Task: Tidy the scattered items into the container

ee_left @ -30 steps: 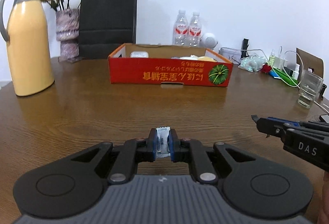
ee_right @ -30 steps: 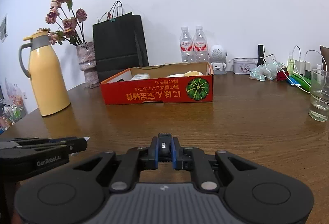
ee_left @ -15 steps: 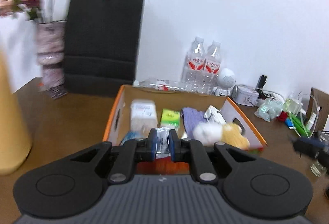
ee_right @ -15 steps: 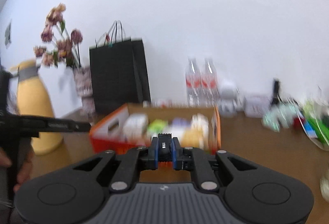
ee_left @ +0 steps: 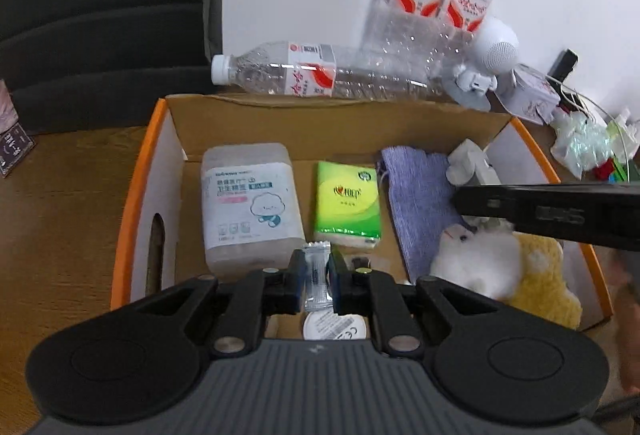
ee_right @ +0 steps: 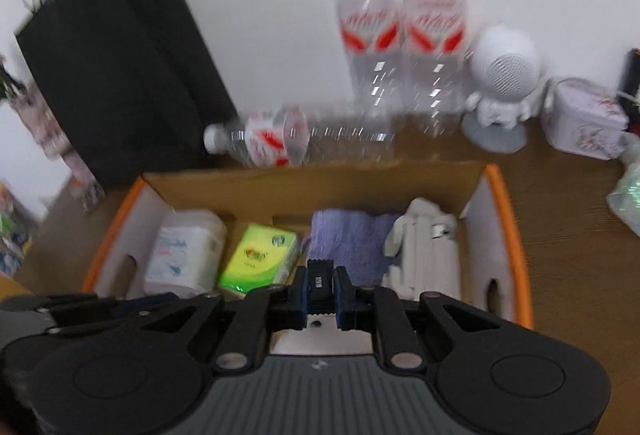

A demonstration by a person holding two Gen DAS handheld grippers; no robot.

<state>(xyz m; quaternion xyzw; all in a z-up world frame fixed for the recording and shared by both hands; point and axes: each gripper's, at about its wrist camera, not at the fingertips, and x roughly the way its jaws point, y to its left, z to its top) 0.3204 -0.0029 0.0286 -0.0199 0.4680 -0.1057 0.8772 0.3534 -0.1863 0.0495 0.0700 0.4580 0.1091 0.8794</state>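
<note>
1. Change noted: a second ago both grippers were low over the bare wooden table with the cardboard box [ee_left: 168, 171] standing well ahead; both now look steeply down into it.
2. Left gripper [ee_left: 316, 281]: a clear-wrapped sachet [ee_left: 317, 275] stands between its blue pads at lower centre of the left wrist view. The jaws are opening; whether the pads still press on the sachet cannot be told.
3. Right gripper [ee_right: 322, 293]: a small black clip-like item [ee_right: 320, 281] sits between its pads at lower centre of the right wrist view. These jaws are opening too; contact likewise uncertain.
4. Box contents observed: cotton-swab tub [ee_left: 250, 203] at left, green tissue pack [ee_left: 347, 209] at centre, purple cloth [ee_left: 420, 195] right of it, white and yellow plush toy [ee_left: 504, 271] at lower right, and a round white disc [ee_left: 334, 327] beneath the left gripper.
5. Judgement: both carried items hang over the box interior, so release is underway and both should land inside.
</note>
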